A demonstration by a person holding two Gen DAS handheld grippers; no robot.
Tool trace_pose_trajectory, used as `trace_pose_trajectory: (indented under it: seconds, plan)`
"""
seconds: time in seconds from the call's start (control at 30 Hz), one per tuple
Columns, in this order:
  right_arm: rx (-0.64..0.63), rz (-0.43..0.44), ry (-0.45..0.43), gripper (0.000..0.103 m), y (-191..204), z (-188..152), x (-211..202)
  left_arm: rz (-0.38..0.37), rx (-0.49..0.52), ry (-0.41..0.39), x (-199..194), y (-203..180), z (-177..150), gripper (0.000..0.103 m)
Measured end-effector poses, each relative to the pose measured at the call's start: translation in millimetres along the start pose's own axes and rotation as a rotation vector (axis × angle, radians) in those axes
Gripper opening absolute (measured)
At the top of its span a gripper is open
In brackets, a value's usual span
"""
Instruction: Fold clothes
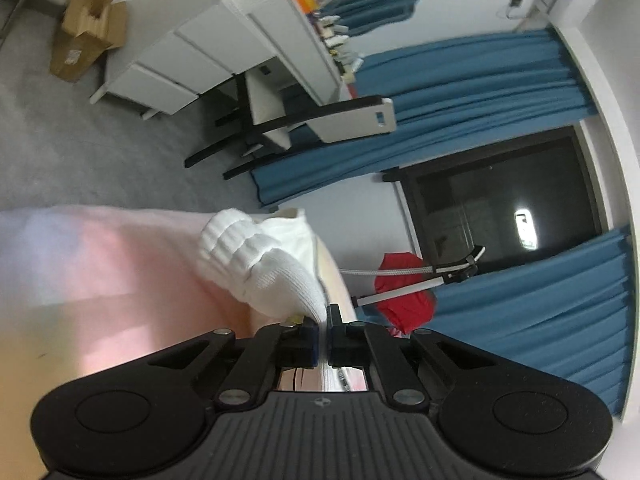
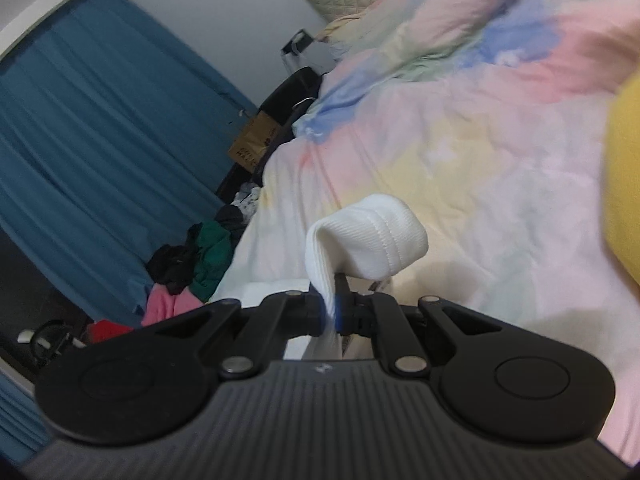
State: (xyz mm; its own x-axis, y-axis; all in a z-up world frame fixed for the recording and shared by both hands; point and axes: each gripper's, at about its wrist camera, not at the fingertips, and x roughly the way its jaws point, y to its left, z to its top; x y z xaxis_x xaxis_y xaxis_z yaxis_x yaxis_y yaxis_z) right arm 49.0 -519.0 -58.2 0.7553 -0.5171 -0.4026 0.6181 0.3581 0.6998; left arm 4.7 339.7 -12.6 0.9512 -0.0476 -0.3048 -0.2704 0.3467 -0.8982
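My left gripper (image 1: 323,326) is shut on a white ribbed sock (image 1: 264,268), whose bunched end flops forward past the fingertips above the pastel bed cover (image 1: 100,272). My right gripper (image 2: 329,312) is shut on the white sock's ribbed cuff (image 2: 368,240), which curls over in front of the jaws above the bed cover (image 2: 460,152). Both grippers hold the fabric off the bed.
A yellow garment (image 2: 624,184) lies at the right edge of the bed. A pile of clothes (image 2: 192,268) lies on the floor by the blue curtain (image 2: 92,128). A white dresser (image 1: 224,48), cardboard box (image 1: 84,32), chair (image 1: 304,120) and red cloth (image 1: 404,292) stand across the room.
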Motion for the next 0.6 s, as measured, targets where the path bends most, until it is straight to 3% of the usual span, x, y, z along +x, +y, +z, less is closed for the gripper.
trace_pose_trajectory:
  seconds: [0.13, 0.33, 0.5, 0.6]
  plan:
    - [-0.051, 0.04, 0.011, 0.008, 46, 7, 40, 0.026, 0.127, -0.02, 52, -51, 15, 0.003]
    - [-0.19, 0.02, 0.05, 0.008, 139, -10, 144, 0.116, 0.233, -0.026, 193, -102, 24, 0.004]
    - [-0.326, -0.06, 0.082, 0.008, 184, -55, 241, 0.251, 0.318, 0.012, 325, -105, 13, 0.004]
    - [-0.382, -0.123, 0.129, 0.011, 183, -85, 287, 0.317, 0.361, 0.033, 373, -89, 2, 0.005]
